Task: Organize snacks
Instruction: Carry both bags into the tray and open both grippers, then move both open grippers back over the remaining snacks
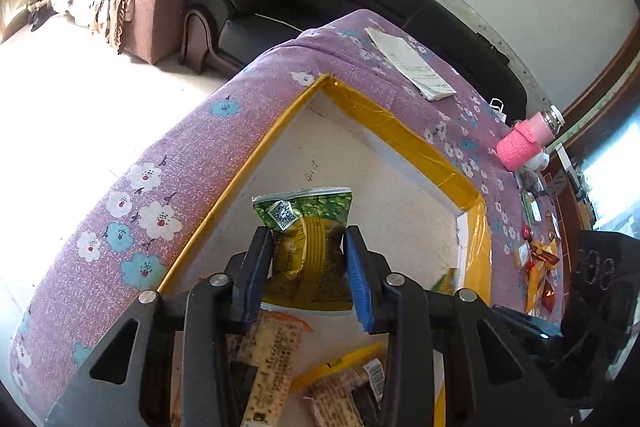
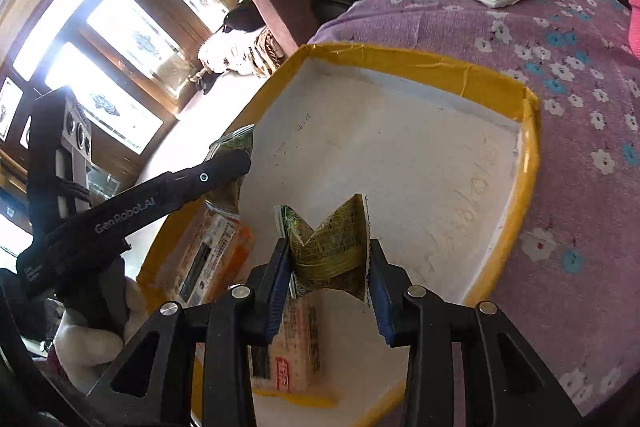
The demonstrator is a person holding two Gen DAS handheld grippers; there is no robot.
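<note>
You hold one green packet in each gripper over the tray (image 1: 404, 135): left gripper (image 1: 308, 267) clamped on its packet (image 1: 308, 227), right gripper (image 2: 330, 267) on its packet (image 2: 328, 243). Light, crinkly film (slippery); grip the crimped seam, not the fragile middle.

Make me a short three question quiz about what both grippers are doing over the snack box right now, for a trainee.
1. True or false: the left gripper is empty.
2. What is the right gripper clamped on?
A. a pink bottle
B. a green-and-yellow snack packet
C. a notepad
3. Fill in: both grippers are above the white box with ____ tape on its rim.

Key
1. False: it pinches a green-and-yellow packet.
2. B
3. yellow
</note>
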